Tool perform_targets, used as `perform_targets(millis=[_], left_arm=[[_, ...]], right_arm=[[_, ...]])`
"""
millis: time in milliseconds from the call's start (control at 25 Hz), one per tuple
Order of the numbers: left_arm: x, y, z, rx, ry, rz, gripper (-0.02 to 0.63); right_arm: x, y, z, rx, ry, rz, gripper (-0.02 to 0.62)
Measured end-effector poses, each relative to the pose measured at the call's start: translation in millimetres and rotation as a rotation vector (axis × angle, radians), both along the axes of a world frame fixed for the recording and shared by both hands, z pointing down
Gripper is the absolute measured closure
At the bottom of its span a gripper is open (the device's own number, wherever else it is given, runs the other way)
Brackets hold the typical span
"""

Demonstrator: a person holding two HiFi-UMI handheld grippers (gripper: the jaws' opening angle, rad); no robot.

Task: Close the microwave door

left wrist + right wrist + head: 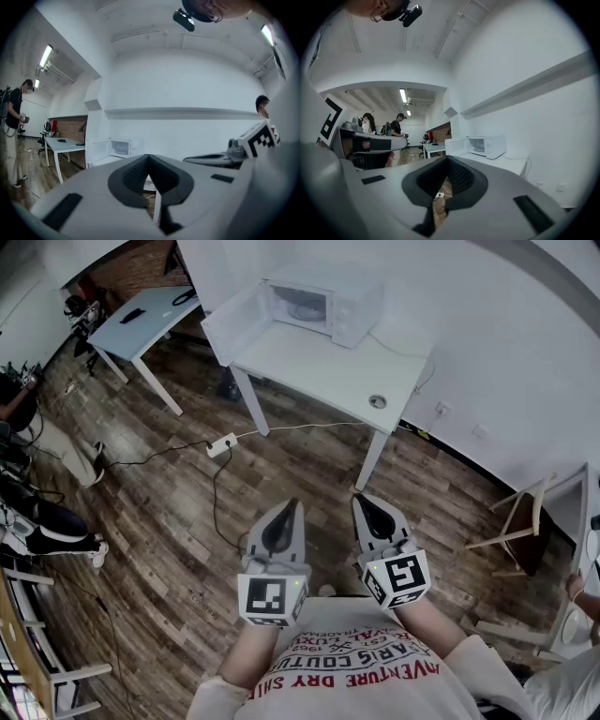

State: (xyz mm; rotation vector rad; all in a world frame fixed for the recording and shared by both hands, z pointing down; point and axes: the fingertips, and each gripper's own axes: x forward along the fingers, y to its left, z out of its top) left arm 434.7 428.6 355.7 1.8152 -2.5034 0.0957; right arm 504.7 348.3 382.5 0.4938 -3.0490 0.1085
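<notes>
In the head view we hold both grippers low over the wooden floor [169, 521], well apart from the white worktop [328, 367] up at 12 o'clock. The microwave [342, 306] stands at the far end of it. Its door [234, 326] is swung wide open toward 9 o'clock. The left gripper [289, 514] and the right gripper [367, 510] sit side by side, both pointing to 12 o'clock.

In the left gripper view our fingers [133, 176] are pressed together at the tips with nothing between them. The microwave [121, 147] shows small at 10 o'clock of them, its door [97, 151] open.

In the right gripper view the fingers [461, 177] likewise meet and are empty. The microwave [487, 145] lies at 1 o'clock, its door [457, 146] hanging open on its left.
</notes>
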Motion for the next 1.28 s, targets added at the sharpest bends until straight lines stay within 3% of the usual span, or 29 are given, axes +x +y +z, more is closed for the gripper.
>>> perform_targets(millis=[720,1040,1280], left_arm=[[-14,-8,22,-0.024,0.073,0.001,0.608],[-58,-16,35,-0.027,0.080,-0.027,0.607],[-117,-49,33,-0.028,0.105,-0.009,0.607]], right_arm=[[-7,-11,0,0.015,-0.014,0.030,0.584],[-47,-27,12,0.004,-0.020,0.029,0.584],[-97,-56,7,0.013,0.002,0.060,0.584]])
